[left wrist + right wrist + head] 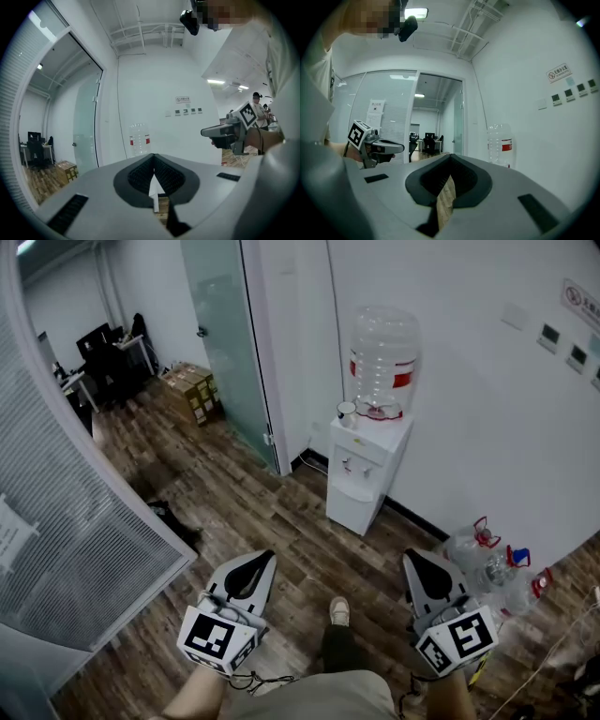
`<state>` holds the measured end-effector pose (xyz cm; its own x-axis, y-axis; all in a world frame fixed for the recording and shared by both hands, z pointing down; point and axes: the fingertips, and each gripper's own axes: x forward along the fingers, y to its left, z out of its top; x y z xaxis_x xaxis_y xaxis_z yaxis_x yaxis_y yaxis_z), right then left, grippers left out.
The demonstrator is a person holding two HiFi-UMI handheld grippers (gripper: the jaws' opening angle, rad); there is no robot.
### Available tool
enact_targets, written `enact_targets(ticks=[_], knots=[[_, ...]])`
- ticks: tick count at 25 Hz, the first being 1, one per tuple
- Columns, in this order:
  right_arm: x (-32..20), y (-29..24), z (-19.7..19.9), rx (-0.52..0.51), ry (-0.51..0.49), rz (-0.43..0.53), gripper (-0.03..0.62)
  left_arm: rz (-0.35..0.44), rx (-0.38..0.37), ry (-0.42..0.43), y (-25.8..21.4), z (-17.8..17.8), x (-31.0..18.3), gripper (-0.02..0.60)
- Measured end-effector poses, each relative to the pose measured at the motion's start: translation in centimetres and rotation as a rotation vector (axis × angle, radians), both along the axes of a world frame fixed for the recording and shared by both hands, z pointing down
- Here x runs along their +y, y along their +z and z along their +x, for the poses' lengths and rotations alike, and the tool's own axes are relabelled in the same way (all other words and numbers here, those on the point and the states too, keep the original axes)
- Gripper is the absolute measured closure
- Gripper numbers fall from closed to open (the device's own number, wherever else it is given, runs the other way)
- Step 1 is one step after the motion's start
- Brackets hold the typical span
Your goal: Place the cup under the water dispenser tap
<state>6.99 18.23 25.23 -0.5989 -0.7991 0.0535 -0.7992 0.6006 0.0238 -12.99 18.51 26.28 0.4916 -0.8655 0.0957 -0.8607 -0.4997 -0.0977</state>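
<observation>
A white water dispenser [367, 474] stands against the wall with a clear bottle [382, 362] on top; the bottle also shows in the gripper views [139, 139] [500, 145]. A small white cup [347, 412] sits on the dispenser's top, left of the bottle. The taps [354, 465] are on its front above a recess. Both grippers are held level, well short of the dispenser. My left gripper [246, 573] [153, 157] has its jaws together with nothing between them. My right gripper [427, 577] [450, 157] is likewise shut and empty.
A frosted glass door [225, 343] stands left of the dispenser, with cardboard boxes [195, 390] and office desks [108, 357] beyond it. Several empty water bottles [492, 563] lie on the wood floor at the right. A blinds-covered glass partition [75, 549] runs along the left.
</observation>
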Motion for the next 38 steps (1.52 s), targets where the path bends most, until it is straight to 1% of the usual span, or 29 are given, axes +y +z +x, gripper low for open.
enact_targets(ticks=[2, 6, 13, 16, 19, 24, 30, 33, 38], knots=[[-3.1, 0.4, 0.4, -0.005, 0.007, 0.001, 0.588, -0.002, 0.0, -0.009, 0.3, 0.1, -2.8, 0.575], [-9.6, 1.2, 1.2, -0.01, 0.006, -0.033, 0.588, -0.041, -0.003, -0.019, 1.6, 1.0, -9.2, 0.575], [-20.4, 1.9, 2.4, 0.002, -0.036, -0.081, 0.588, -0.058, -0.009, -0.031, 1.4, 3.0, -20.0, 0.575], [-24.5, 1.6, 2.4, 0.013, -0.066, -0.083, 0.588, -0.069, -0.014, -0.043, 1.1, 3.6, -24.0, 0.575], [-27.8, 1.3, 2.3, 0.029, -0.092, -0.072, 0.588, -0.066, -0.015, -0.049, 0.8, 4.1, -27.0, 0.575], [-30.8, 1.1, 1.9, 0.032, -0.1, -0.056, 0.588, -0.084, -0.022, -0.046, 1.3, 4.4, -29.5, 0.575], [-32.9, 1.5, 1.5, 0.032, -0.075, -0.082, 0.588, -0.091, -0.021, -0.023, 1.1, 4.2, -32.1, 0.575], [-33.7, 1.7, 1.1, 0.026, -0.04, -0.09, 0.588, -0.1, -0.014, 0.004, 1.1, 3.7, -33.2, 0.575], [-35.7, 1.3, 0.4, 0.021, 0.022, -0.081, 0.588, -0.109, -0.012, 0.071, 1.6, 3.1, -35.4, 0.575]])
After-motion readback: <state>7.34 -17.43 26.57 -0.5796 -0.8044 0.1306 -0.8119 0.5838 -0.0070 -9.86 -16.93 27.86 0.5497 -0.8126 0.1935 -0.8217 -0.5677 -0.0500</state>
